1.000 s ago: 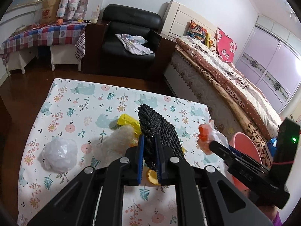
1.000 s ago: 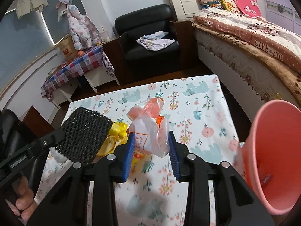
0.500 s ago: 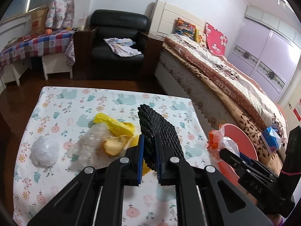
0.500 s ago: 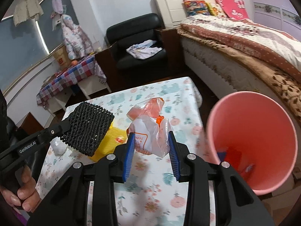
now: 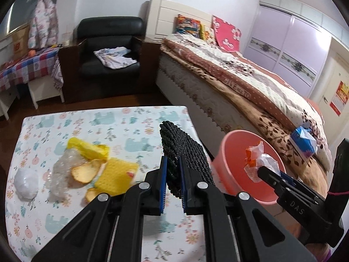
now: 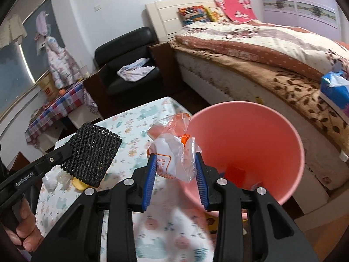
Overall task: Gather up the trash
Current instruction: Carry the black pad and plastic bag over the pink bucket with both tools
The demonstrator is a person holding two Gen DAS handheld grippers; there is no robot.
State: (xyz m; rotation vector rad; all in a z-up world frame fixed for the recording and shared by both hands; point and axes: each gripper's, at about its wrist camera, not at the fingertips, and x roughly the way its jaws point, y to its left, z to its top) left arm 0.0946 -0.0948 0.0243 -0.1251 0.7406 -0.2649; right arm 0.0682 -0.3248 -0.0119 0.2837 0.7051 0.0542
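Note:
My left gripper (image 5: 173, 174) is shut on a black foam net sleeve (image 5: 185, 150), held above the table's right edge; the sleeve also shows in the right wrist view (image 6: 91, 152). My right gripper (image 6: 175, 170) is shut on a crumpled clear and orange plastic bag (image 6: 174, 150), held at the near rim of the pink trash bin (image 6: 246, 135). In the left wrist view the bag (image 5: 259, 161) hangs over the bin (image 5: 231, 159). Some red and blue trash lies at the bin's bottom.
On the floral tablecloth (image 5: 109, 126) lie a yellow wrapper (image 5: 115, 172), fruit peels (image 5: 84, 171), clear bubble wrap (image 5: 61, 174) and a white plastic ball (image 5: 26, 182). A bed (image 5: 240, 87) stands right of the bin with a blue tissue pack (image 5: 304, 140). A black armchair (image 5: 109, 50) is behind.
Both grippers have swung right, away from the table's middle. The bag has moved from above the table to the bin's rim. The net sleeve has followed toward the bin.

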